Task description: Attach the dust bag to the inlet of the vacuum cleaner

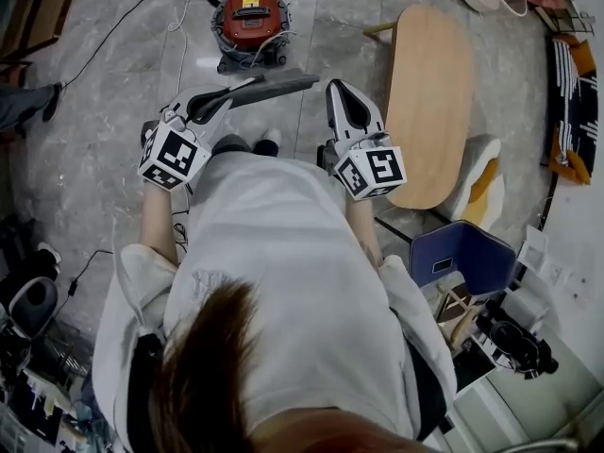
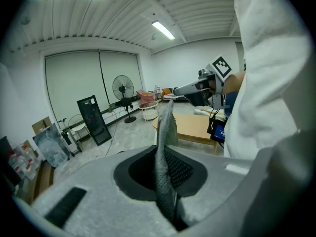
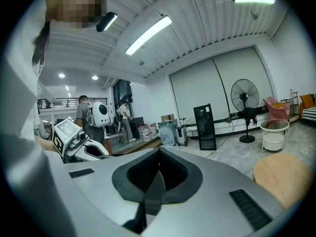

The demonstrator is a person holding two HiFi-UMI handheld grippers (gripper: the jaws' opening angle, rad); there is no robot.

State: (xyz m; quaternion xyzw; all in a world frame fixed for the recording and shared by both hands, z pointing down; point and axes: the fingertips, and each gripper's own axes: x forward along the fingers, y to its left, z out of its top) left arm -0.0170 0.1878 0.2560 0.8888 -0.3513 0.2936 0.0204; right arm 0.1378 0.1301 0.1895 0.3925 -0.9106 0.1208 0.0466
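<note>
The left gripper [image 1: 236,91] has its jaws pinched on the dust bag [image 1: 278,85], a thin grey mesh sheet that in the left gripper view stands up edge-on from between the pads. The grip is at one end, so the rest of the bag juts free to the right, in the air in front of the person and well above the floor. I judge that this leaves the far end open for a second grip or for offering to the inlet. The vacuum [image 1: 250,15], red-topped, sits on the floor ahead, well apart from both grippers, so the bag is not yet at it; I cannot pick out the inlet itself. The right gripper [image 1: 342,88] is just beside the bag's free end, jaws pressed together with nothing between them, likely held ready to help. A wooden table [image 1: 429,92] stands to the right, out of the way
</note>
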